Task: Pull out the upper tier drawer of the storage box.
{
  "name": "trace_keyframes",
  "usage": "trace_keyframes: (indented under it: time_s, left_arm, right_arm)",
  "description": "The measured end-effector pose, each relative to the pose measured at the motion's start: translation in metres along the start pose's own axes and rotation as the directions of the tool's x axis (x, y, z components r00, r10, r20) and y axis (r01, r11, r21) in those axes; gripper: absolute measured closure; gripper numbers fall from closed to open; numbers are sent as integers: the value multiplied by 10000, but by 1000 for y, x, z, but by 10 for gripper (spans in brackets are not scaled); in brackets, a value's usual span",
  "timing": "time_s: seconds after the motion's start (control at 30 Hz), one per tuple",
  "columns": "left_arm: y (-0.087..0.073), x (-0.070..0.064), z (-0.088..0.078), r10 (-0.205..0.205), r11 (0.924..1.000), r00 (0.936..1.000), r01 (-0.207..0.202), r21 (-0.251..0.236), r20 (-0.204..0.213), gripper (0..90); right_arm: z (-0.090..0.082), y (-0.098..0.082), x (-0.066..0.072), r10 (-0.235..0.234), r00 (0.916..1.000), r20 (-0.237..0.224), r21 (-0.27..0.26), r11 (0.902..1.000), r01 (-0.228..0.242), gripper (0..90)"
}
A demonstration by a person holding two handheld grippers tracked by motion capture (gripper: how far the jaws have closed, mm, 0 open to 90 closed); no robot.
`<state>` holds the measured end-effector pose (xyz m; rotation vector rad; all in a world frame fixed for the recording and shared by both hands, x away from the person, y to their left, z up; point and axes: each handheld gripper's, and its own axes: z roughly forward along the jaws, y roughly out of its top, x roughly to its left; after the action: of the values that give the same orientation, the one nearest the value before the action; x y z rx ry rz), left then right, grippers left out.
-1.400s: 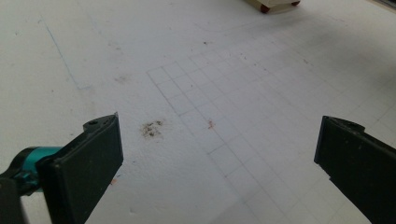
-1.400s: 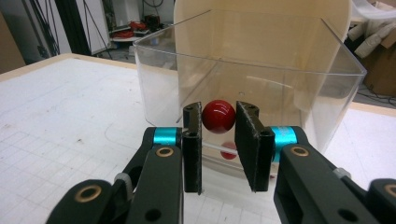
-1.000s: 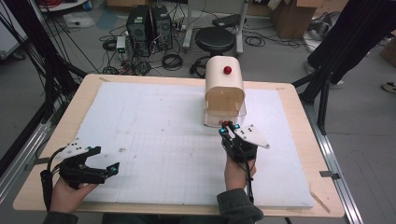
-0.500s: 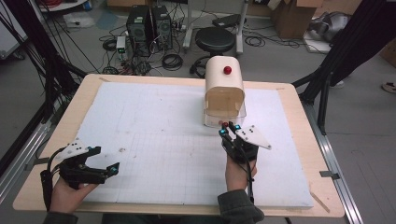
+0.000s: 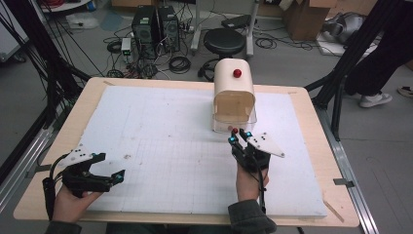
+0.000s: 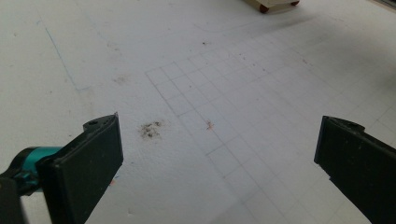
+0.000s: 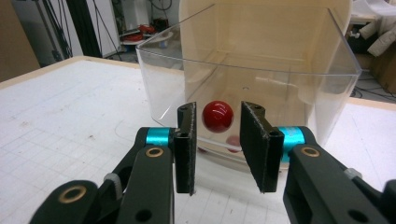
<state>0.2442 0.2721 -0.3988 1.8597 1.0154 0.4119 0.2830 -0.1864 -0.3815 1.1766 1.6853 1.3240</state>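
Observation:
A cream box (image 5: 234, 84) with a red knob (image 5: 237, 73) on its top stands at the far middle of the white board (image 5: 165, 131). A clear plastic tray (image 7: 252, 79) juts from its front and carries a small red ball knob (image 7: 217, 115). My right gripper (image 7: 218, 122) has its jaws on either side of that knob; they have just been opening, and a narrow gap shows at each pad. From above, the right gripper (image 5: 239, 137) is at the tray's front. My left gripper (image 5: 110, 166) rests at the near left, open (image 6: 219, 154) over bare board.
The board lies on a wooden table (image 5: 311, 102). On the floor behind it are a stool (image 5: 224, 41), computer cases (image 5: 153, 24) and cables. A person's legs (image 5: 375, 73) stand at the far right, beside black frame struts.

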Motion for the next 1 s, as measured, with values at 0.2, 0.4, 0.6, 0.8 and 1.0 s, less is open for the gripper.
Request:
trace_keyframes:
  time_s: [0.2,0.4,0.6,0.8,1.0]
  left_arm:
    - [0,0,0,22,10000,10000,-22,10,10,17]
    - [1,0,2,9,10000,10000,-9,5,32,17]
    - [2,-1,3,39,10000,10000,-39,13,82,17]
    - [2,-1,4,20,10000,10000,-20,-4,75,17]
    - [2,-2,5,-39,10000,10000,39,-6,85,17]
  right_arm:
    - [-4,-2,-3,44,9998,-198,24,10000,-43,597]
    - [-7,-4,-6,47,9991,-429,155,9999,-41,515]
    - [-9,-6,-10,85,9978,-661,355,9994,-61,415]
    - [-11,-8,-15,212,9947,-1001,668,9977,-145,332]
    - [-9,-9,-18,102,9926,-1208,1000,9950,19,251]
